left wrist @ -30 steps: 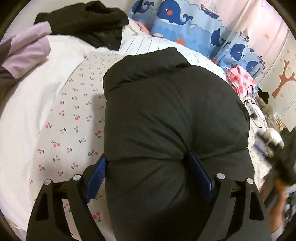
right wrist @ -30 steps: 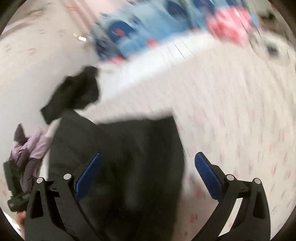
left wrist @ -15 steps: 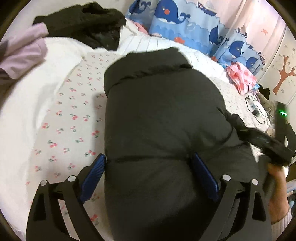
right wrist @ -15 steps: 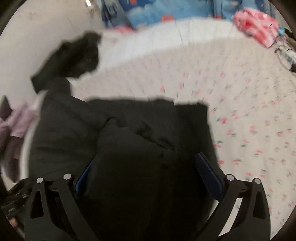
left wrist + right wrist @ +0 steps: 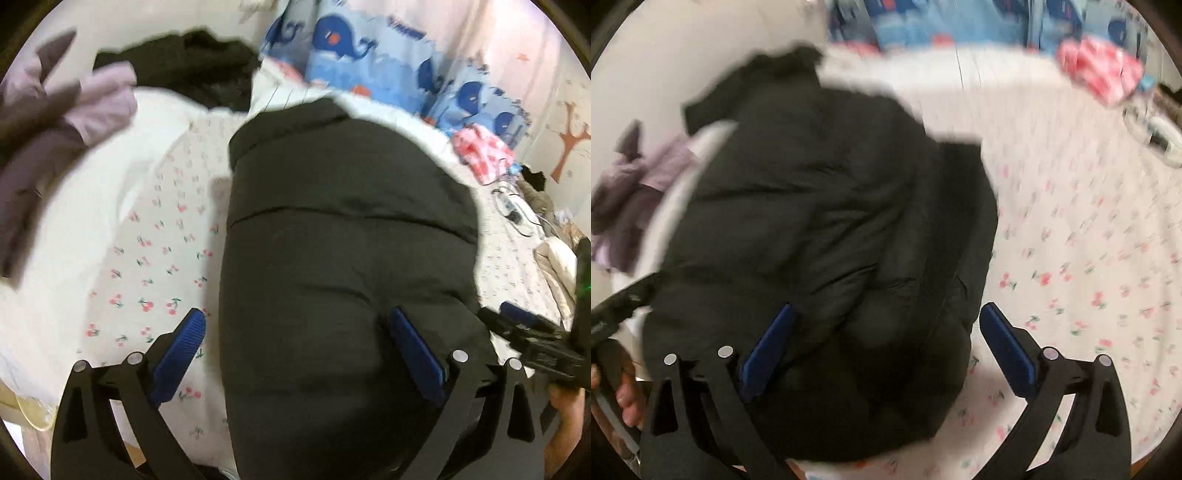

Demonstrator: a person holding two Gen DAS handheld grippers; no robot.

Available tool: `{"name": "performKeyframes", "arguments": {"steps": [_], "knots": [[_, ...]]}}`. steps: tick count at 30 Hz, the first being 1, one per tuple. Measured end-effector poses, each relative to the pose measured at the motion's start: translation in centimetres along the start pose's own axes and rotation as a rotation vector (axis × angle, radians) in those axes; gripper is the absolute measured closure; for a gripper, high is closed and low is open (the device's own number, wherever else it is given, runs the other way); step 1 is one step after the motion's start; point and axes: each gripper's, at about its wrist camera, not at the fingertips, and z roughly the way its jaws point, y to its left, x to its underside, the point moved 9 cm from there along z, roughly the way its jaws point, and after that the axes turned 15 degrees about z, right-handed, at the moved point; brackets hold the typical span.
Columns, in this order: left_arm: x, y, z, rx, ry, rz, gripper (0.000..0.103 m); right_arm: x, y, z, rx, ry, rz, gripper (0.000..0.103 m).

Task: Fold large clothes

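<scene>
A black puffer jacket (image 5: 343, 236) lies folded into a thick bundle on the cherry-print bed sheet (image 5: 155, 254). My left gripper (image 5: 295, 343) is open, its jaws set wide over the jacket's near left part, right pad pressed into the fabric. In the right wrist view the jacket (image 5: 827, 221) fills the left and centre, blurred. My right gripper (image 5: 886, 339) is open over the jacket's near right edge, holding nothing. The right gripper (image 5: 524, 332) also shows at the right edge of the left wrist view.
A lilac garment (image 5: 59, 122) and a black garment (image 5: 192, 70) lie at the far left. Whale-print bedding (image 5: 369, 48) lines the back. A pink cloth (image 5: 480, 151) and cables (image 5: 513, 210) lie at the right. The sheet (image 5: 1089, 240) stretches right of the jacket.
The right gripper swung in over the jacket's near right edge and its view moved closer. The left gripper stayed open over the jacket, shifting slightly. The jacket bundle looks more compact.
</scene>
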Motion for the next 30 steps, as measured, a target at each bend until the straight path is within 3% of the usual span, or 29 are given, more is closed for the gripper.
{"name": "performKeyframes", "arguments": {"steps": [2,4,5,7,10,13,16,17,21,24,26,30], "knots": [[0.6,-1.0,-1.6,-0.003,-0.027,0.032,0.007,1.9,0.9,-1.3,0.016,-0.009,-0.061,0.006],[1.7,-1.8,-1.5,0.002,-0.004,0.056,0.007,4.9,0.8,1.0,0.113,0.111,-0.141,0.006],[2.3,-2.1,-0.9,0.006,0.022,0.07,0.007,6.1,0.4,2.3,0.133,0.172,-0.144,0.006],[3.8,-2.5,-0.1,0.001,0.075,0.091,0.007,6.5,-0.4,2.6,0.145,0.21,-0.082,0.006],[4.3,-2.9,-2.5,-0.033,0.037,0.111,0.007,5.5,1.0,-0.9,0.1,0.127,-0.068,0.006],[4.2,-3.2,-4.5,-0.124,-0.007,0.195,0.007,5.1,2.4,-3.6,0.063,0.048,-0.101,0.006],[3.8,-3.0,-5.7,-0.188,-0.036,0.22,0.007,4.3,2.7,-3.9,0.044,-0.007,-0.128,0.006],[3.5,-2.9,-6.1,-0.2,-0.051,0.21,0.007,4.3,2.3,-3.5,0.05,-0.005,-0.13,0.006],[2.1,-2.6,-6.3,-0.224,-0.086,0.183,0.007,7.1,0.6,1.4,0.099,0.168,-0.121,0.006],[1.3,-2.7,-5.7,-0.221,-0.082,0.183,0.007,6.6,0.6,0.5,0.071,0.155,-0.093,0.006],[1.0,-3.0,-5.6,-0.224,-0.087,0.192,0.007,5.7,0.7,-1.4,0.034,0.113,-0.068,0.006],[0.2,-3.2,-5.4,-0.21,-0.097,0.182,0.007,3.2,1.2,-3.5,0.044,0.017,-0.09,0.006]]}}
